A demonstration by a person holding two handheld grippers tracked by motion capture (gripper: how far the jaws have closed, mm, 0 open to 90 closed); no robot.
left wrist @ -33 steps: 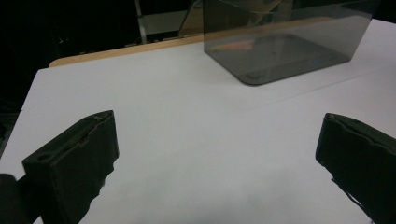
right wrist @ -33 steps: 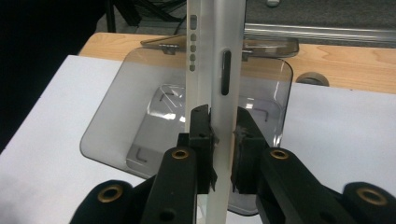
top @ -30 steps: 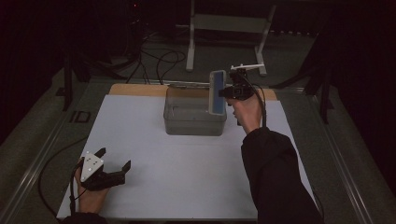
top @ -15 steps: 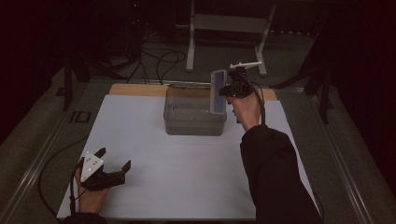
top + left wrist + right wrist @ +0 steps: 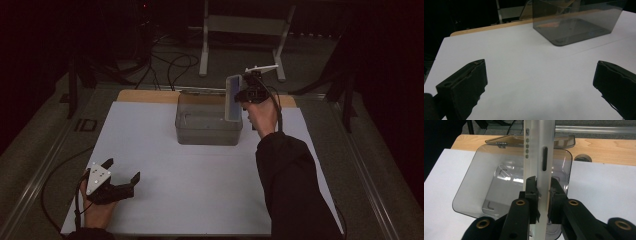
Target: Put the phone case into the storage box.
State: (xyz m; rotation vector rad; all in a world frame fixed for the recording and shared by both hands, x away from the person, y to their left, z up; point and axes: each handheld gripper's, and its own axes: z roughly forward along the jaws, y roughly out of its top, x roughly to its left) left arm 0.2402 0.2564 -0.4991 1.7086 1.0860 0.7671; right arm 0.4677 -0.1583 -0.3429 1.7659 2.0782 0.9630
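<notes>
At the near left corner of the white mat [image 5: 165, 200], the left gripper [image 5: 122, 175] rests low in the person's hand, jaws spread wide with nothing between them; in the left gripper view the two black jaws frame bare mat, with open surface running ahead to the bin. The mat's left edge lies just beside that hand, and a wide free stretch of white separates it from everything else. At the mat's far middle stands the smoky clear bin [image 5: 207, 131], open-topped, its back wall close to the wooden strip [image 5: 145, 96] along the table's far edge. A clear lid [image 5: 531, 140] lies on that strip behind the bin, seen in the right gripper view. Further right, the right gripper [image 5: 239, 95] hovers over the bin's right rim, jaws clamped narrow on a pale flat board [image 5: 233, 97] held on edge, upright, its lower end dipping inside the bin near the right wall. In the right gripper view the board [image 5: 540, 157] shows slots along its thin side. Right of the sleeve [image 5: 295, 190], a narrow band of mat stays free.
</notes>
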